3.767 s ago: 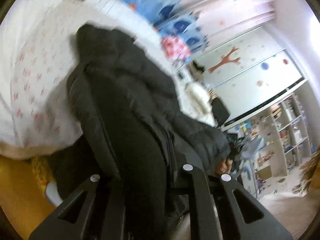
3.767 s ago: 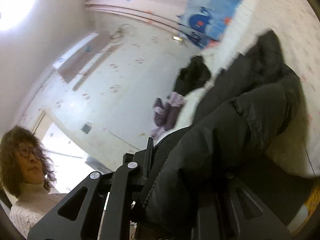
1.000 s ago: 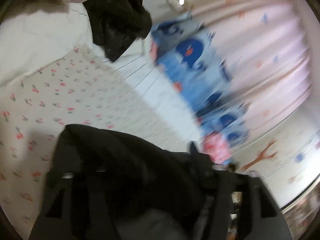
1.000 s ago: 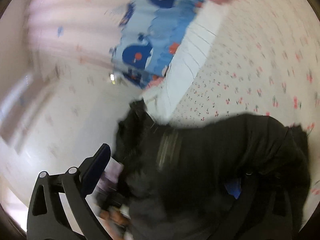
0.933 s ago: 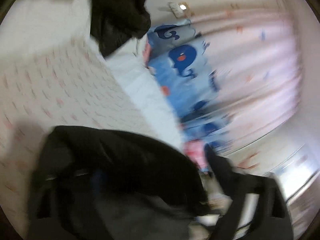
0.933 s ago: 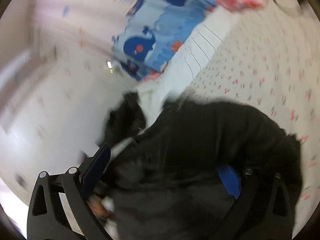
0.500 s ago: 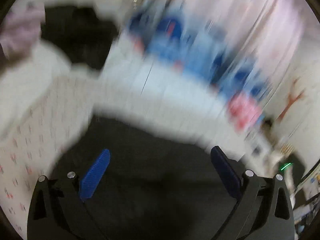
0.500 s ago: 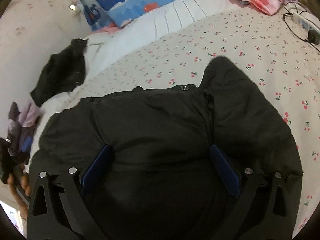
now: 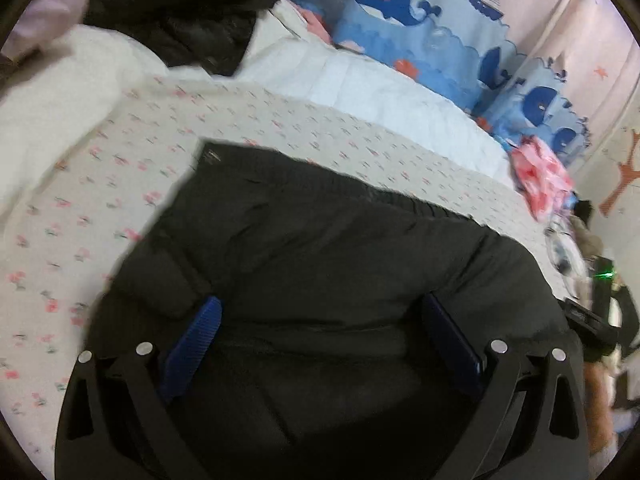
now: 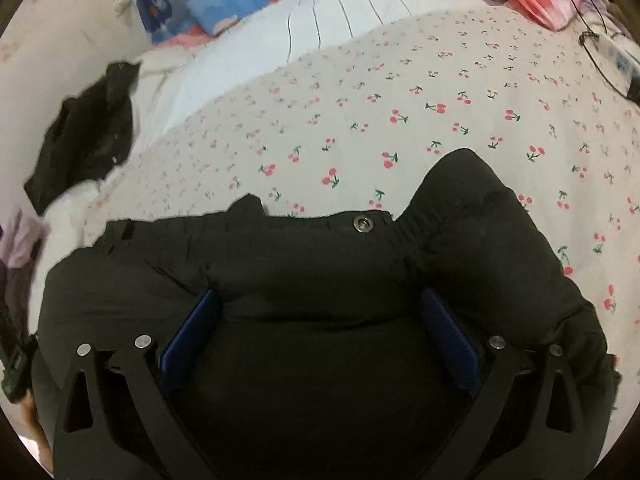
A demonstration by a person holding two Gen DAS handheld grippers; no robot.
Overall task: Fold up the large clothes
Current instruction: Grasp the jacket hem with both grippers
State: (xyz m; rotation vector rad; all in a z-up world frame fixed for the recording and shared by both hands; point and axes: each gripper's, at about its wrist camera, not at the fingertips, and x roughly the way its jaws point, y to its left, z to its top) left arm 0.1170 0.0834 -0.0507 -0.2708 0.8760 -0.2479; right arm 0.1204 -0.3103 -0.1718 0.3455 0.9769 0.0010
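My jacket (image 10: 320, 288) lies on the bedsheet (image 10: 440, 92) at lower frame, pillows (image 9: 420, 32) behind it, another garment (image 10: 84, 136) upper left.

Bare cherry-print bed sheet (image 10: 440, 92) lies open beyond the black padded coat (image 10: 320, 300). A second dark garment (image 10: 84, 140) blocks the far left; whale-print cushions (image 9: 420, 32) line the far edge.

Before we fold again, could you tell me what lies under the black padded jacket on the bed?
The black padded jacket lies on the cherry-print sheet, which shows all around its far edge. Whether anything else sits beneath the jacket cannot be seen, since its bulk covers that area.
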